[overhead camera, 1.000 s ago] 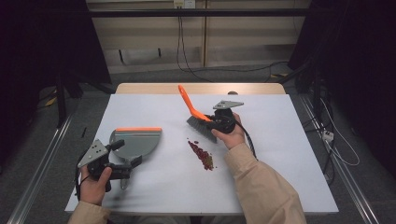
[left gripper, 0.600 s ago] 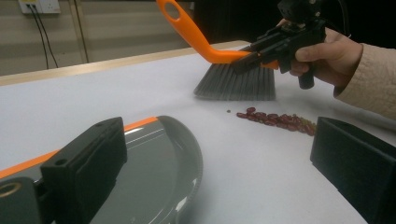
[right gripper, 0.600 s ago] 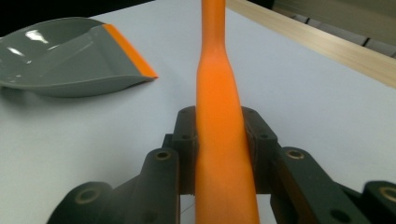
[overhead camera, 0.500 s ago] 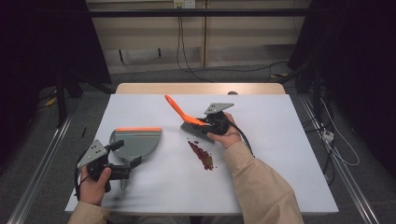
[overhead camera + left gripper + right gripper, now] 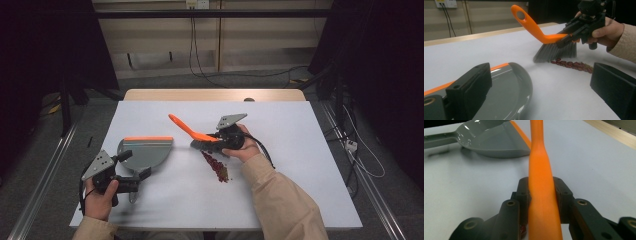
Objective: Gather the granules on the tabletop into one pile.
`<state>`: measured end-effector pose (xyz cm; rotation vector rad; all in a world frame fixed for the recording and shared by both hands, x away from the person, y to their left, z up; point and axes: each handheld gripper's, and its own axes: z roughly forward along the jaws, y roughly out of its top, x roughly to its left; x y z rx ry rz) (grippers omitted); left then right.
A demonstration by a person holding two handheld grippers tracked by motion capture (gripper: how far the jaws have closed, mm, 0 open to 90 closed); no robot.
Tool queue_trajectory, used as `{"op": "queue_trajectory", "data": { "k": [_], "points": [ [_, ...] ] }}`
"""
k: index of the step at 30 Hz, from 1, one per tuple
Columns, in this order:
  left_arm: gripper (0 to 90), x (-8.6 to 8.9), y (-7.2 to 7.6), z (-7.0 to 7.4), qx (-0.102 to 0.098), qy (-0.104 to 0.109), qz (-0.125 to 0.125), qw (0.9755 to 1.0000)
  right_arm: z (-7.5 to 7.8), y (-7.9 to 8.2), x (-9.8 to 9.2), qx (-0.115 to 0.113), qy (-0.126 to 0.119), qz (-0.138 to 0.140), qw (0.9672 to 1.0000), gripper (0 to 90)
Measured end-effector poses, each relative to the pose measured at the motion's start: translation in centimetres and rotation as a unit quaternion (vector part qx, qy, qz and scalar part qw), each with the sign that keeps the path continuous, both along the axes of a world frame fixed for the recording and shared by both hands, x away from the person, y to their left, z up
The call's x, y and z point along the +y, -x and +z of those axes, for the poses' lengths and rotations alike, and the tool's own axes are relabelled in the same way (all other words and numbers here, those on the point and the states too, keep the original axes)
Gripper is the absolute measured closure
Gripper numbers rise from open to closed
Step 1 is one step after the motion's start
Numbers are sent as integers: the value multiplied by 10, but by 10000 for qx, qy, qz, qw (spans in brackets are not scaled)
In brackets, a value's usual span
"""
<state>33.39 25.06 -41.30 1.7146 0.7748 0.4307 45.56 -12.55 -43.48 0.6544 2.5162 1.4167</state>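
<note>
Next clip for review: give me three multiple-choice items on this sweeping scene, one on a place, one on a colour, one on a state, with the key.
1. Where do the red beans lie?
A. inside the dustpan
B. on the white table, right of the dustpan
C. on the floor

2. What colour is the brush handle?
A. orange
B. blue
C. green

3. How does the right hand-held gripper stand?
A. open above the beans
B. shut on the brush handle
C. lying on the table, let go

Key: 1 B, the high view shows the beans in a streak on the table, apart from the grey dustpan. 2 A, the handle is orange in all three views. 3 B, the right gripper view shows both jaws pressed against the handle.
</note>
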Motion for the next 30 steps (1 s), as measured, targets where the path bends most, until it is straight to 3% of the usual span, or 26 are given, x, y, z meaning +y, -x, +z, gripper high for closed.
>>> {"op": "queue_trajectory", "data": {
  "k": [22, 30],
  "points": [
    [36, -3, 2, 2, -36, -6, -8, 10000, 3, 34, -8, 146, 17, 251, 9996, 709],
    [35, -3, 2, 2, -21, -20, -10, 10000, 3, 44, -10, 75, 13, 298, 9995, 709]
  ]
}}
